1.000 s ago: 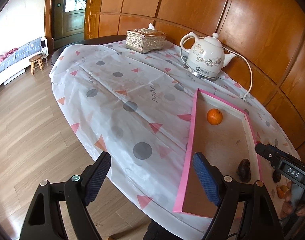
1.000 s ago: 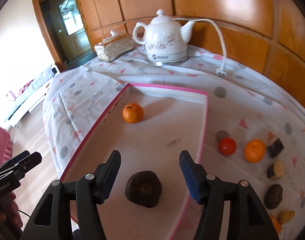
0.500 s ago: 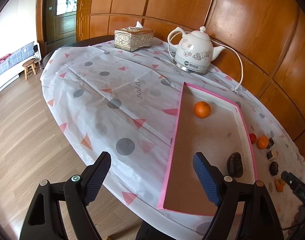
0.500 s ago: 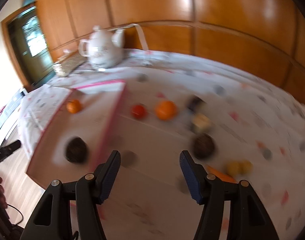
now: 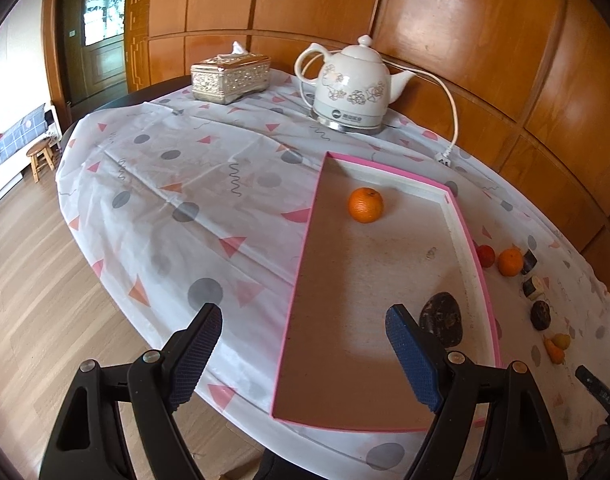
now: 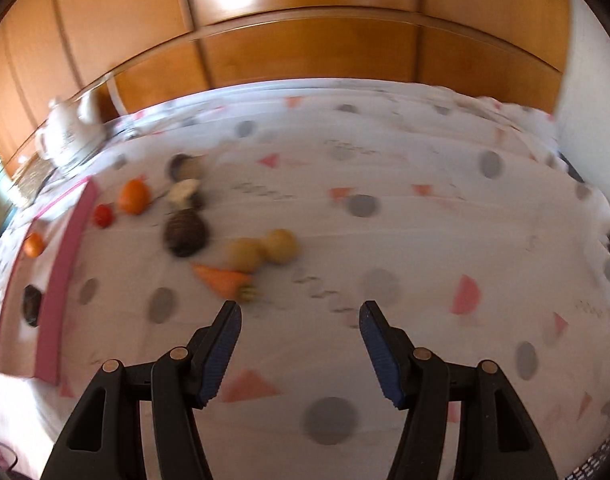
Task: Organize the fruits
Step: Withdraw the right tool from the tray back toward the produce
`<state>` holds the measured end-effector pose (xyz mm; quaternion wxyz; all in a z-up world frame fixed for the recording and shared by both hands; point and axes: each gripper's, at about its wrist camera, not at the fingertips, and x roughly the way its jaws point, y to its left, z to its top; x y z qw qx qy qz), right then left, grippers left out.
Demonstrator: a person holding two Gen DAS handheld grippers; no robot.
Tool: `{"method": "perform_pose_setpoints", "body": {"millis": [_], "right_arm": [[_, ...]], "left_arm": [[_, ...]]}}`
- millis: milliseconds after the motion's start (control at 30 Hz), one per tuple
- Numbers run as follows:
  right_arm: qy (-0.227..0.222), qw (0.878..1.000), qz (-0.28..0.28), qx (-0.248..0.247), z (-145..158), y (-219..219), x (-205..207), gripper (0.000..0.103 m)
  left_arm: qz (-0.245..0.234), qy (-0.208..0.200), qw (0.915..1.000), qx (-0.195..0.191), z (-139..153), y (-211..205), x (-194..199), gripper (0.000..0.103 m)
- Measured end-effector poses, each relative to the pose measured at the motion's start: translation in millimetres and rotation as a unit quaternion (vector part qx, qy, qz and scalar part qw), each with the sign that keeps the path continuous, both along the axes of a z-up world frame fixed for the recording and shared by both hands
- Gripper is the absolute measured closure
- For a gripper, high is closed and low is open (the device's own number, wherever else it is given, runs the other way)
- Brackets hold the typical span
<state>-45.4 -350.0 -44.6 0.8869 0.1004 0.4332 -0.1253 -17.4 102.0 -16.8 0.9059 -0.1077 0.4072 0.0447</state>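
Two fruits lie in the pink-rimmed tray (image 5: 305, 280): an orange (image 5: 365, 205) toward its far end and a dark fruit (image 5: 441, 319) by the near right wall; the left gripper (image 5: 305, 356) hangs above the tray's near left edge, jaws wide apart with nothing between them; the right gripper (image 6: 300, 340) is over bare tablecloth (image 6: 385, 240), jaws partly spread and empty, the view blurred; the other fruits sit on the cloth to the right of the tray: a small red one (image 6: 103, 215), a second orange (image 6: 133, 197), cut dark pieces (image 6: 187, 196), a dark round fruit (image 6: 185, 233), two yellow ones (image 6: 265, 250) touching, and a carrot (image 6: 225, 280) just ahead of the right gripper's left finger (image 6: 221, 354); a kettle (image 5: 353, 88) and a tissue box (image 5: 231, 76) stand at the far edge.
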Motion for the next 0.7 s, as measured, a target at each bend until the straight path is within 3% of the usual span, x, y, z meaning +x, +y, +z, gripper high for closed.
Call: {"method": "perform_pose_setpoints", "body": {"millis": [433, 700], "right_arm": [[0.011, 0.991, -0.13, -0.035, -24, -62, -22, 0.041], [0.002, 0.988, -0.148, -0.052, -33, -71, -24, 0.034]], "left_arm": [[-0.079, -0.002, 0.9966, 0.02, 11, -42, 15, 0.019], [-0.174, -0.01, 0.9842, 0.029, 24, -86, 30, 0.022]]}}
